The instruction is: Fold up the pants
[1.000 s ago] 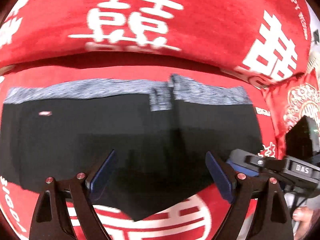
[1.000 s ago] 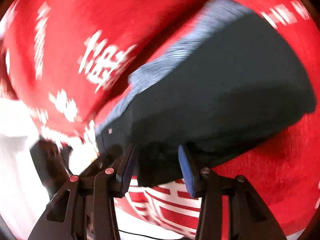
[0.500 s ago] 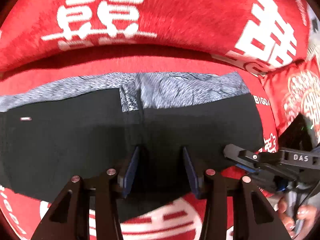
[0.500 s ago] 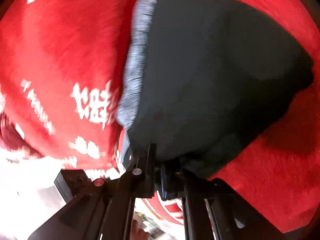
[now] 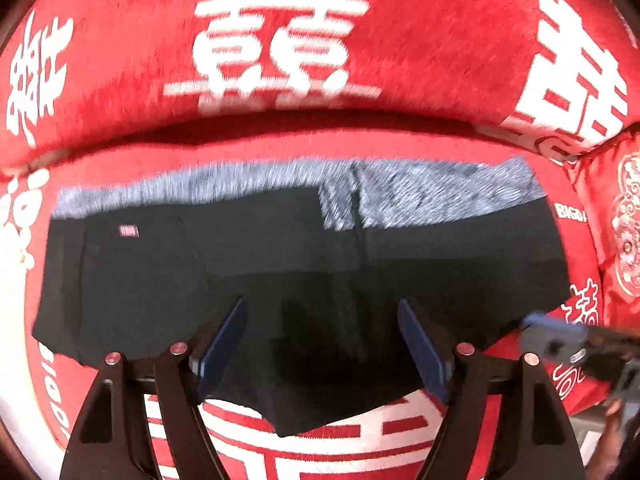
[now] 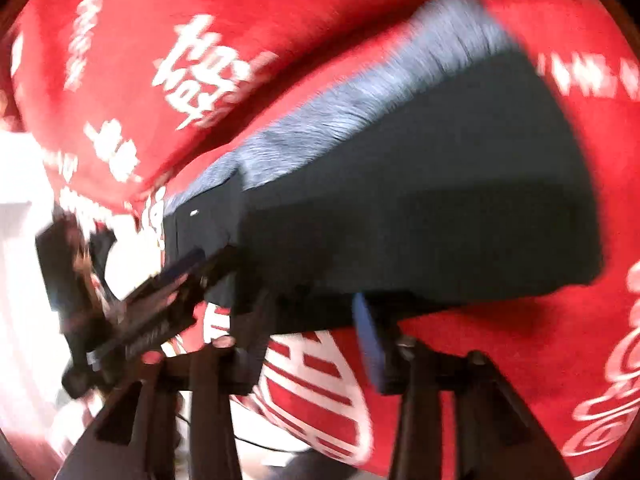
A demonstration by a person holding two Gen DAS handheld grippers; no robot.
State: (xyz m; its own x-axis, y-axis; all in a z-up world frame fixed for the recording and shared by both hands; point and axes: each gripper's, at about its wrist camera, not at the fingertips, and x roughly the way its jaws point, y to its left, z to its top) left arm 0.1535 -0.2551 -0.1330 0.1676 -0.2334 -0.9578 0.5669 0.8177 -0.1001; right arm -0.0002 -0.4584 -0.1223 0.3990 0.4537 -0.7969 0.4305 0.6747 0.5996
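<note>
Pants (image 5: 304, 280), black with a grey waistband (image 5: 420, 196), lie folded flat on a red sofa cover (image 5: 400, 44) printed with white characters, just in front of the red cushion behind. The left gripper (image 5: 322, 344) hovers over the near edge, its jaws just sprung apart, pads clear of the cloth. The right gripper (image 6: 312, 332) has also just been opening and stands released at the pants' edge, gripping nothing.
</note>
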